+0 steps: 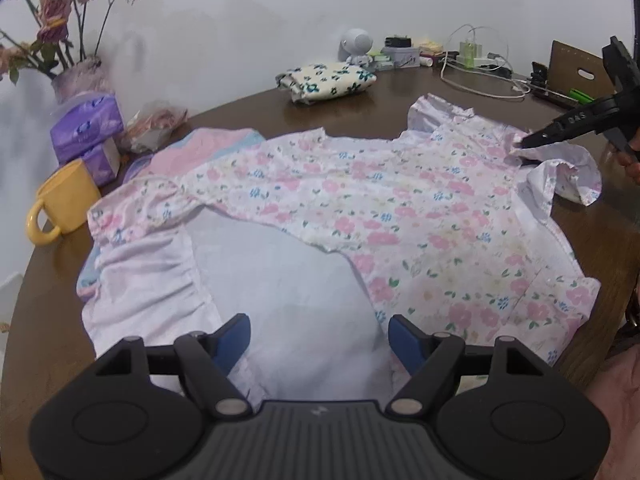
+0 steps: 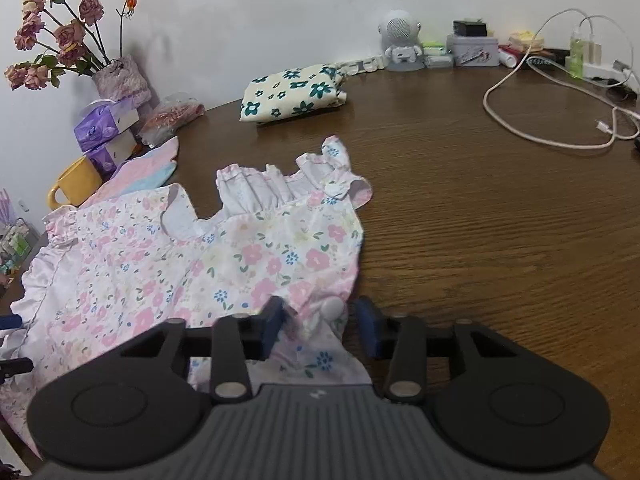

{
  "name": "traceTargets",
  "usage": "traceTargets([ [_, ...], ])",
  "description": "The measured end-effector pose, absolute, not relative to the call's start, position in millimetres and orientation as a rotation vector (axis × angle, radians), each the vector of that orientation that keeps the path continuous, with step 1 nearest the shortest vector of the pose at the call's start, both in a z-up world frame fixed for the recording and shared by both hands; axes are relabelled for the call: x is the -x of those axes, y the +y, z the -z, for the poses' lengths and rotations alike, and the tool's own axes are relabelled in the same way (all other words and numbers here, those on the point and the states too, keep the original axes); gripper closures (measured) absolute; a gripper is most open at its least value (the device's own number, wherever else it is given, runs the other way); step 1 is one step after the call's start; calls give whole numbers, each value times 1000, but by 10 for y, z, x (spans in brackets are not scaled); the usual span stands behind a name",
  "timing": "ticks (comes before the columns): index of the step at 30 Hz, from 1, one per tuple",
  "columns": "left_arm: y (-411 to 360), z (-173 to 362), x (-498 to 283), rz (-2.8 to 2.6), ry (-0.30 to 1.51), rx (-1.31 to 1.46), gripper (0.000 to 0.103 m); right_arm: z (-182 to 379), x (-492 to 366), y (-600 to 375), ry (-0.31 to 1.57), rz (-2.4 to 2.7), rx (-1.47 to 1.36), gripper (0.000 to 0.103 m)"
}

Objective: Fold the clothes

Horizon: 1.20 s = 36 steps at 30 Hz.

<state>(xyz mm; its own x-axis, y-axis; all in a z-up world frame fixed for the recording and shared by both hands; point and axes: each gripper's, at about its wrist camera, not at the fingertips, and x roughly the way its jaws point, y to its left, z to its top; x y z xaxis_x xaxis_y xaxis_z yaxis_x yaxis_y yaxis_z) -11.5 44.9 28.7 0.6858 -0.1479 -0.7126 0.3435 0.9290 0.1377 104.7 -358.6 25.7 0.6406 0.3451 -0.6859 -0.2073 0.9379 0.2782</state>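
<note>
A pink floral dress [image 1: 400, 216] lies spread on the brown table [image 1: 360, 116], its white lining [image 1: 280, 280] turned up at the near hem. My left gripper [image 1: 318, 332] is open above the lining. My right gripper [image 1: 524, 144] shows at the far right of the left wrist view, tips at the dress's sleeve ruffle. In the right wrist view the dress [image 2: 240, 248] lies ahead; my right gripper [image 2: 320, 320] has its jaws part open around bunched dress fabric, and firm grip cannot be judged.
A folded cream floral garment [image 2: 296, 92] lies at the back. A yellow mug [image 1: 60, 204], purple tissue packs [image 1: 88, 128], a vase of dried roses [image 2: 116, 76], a pink cloth [image 2: 148, 168], a white speaker figure [image 2: 400, 40], boxes and cables [image 2: 560, 128] ring the table.
</note>
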Motion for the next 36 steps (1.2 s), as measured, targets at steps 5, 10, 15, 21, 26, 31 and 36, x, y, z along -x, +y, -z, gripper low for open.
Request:
traceTargets([
  [5, 513, -225, 79, 264, 802, -231, 26, -284, -974, -3522, 843, -360, -34, 89],
  [10, 536, -229, 65, 261, 814, -207, 26, -369, -974, -3613, 841, -315, 59, 89],
  [15, 506, -332, 2, 283, 806, -161, 29, -457, -893, -3671, 810, -352, -28, 66],
  [21, 370, -428, -260, 320, 848, -43, 29, -514, -641, -3520, 756, -358, 17, 57],
  [26, 353, -350, -440, 327, 920, 53, 48, -491, -436, -3413, 721, -390, 51, 57],
  [31, 339, -287, -521, 335, 954, 87, 103, -397, -333, -3297, 738, -421, 129, 57],
  [36, 371, -305, -474, 322, 939, 41, 103, -294, -298, -3186, 771, -406, 262, 90],
])
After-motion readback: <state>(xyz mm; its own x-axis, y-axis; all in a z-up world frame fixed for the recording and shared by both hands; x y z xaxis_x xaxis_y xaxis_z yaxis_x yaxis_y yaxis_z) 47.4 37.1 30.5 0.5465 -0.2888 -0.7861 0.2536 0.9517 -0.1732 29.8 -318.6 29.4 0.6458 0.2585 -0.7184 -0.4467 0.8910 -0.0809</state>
